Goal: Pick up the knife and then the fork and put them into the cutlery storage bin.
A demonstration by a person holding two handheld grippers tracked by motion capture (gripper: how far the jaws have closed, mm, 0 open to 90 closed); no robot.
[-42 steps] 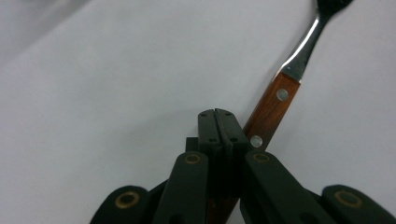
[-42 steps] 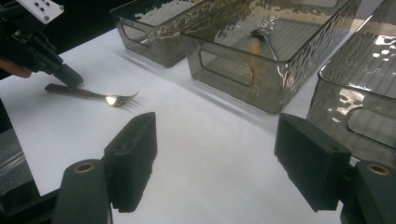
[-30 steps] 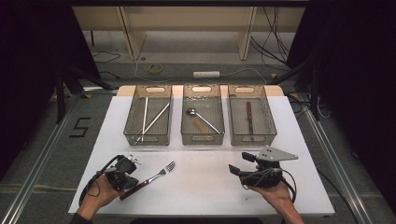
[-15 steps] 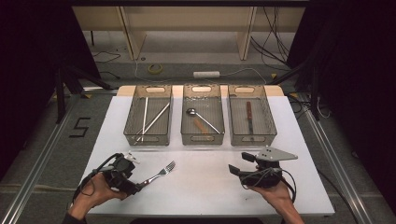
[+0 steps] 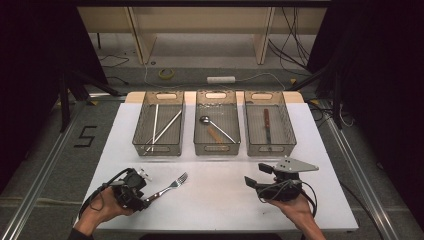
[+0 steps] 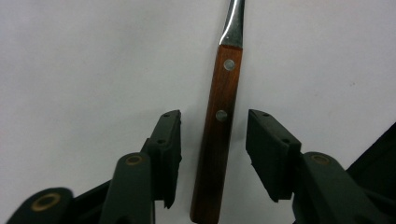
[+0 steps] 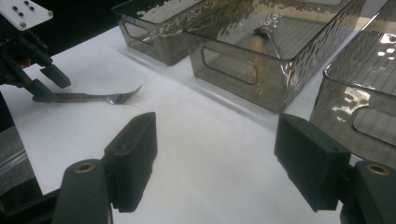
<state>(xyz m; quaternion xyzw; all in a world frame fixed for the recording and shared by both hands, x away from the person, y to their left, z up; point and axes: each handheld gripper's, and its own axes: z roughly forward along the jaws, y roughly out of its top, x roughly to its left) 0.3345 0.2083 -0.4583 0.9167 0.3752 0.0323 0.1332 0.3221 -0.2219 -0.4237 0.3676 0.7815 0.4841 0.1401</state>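
Fork (image 5: pixel 167 187) is lying flat on the white bench (image 5: pixel 220 200), wooden handle sitting between the left claw (image 6: pixel 212 149) pads with a gap either side, so nothing's gripped yet. That claw has just been closing in on it, probably lining up along the handle for a clean pick. Right claw (image 5: pixel 252 182) hangs wide open and empty, parked near the bins (image 5: pixel 218 148), out of the way I'd guess.
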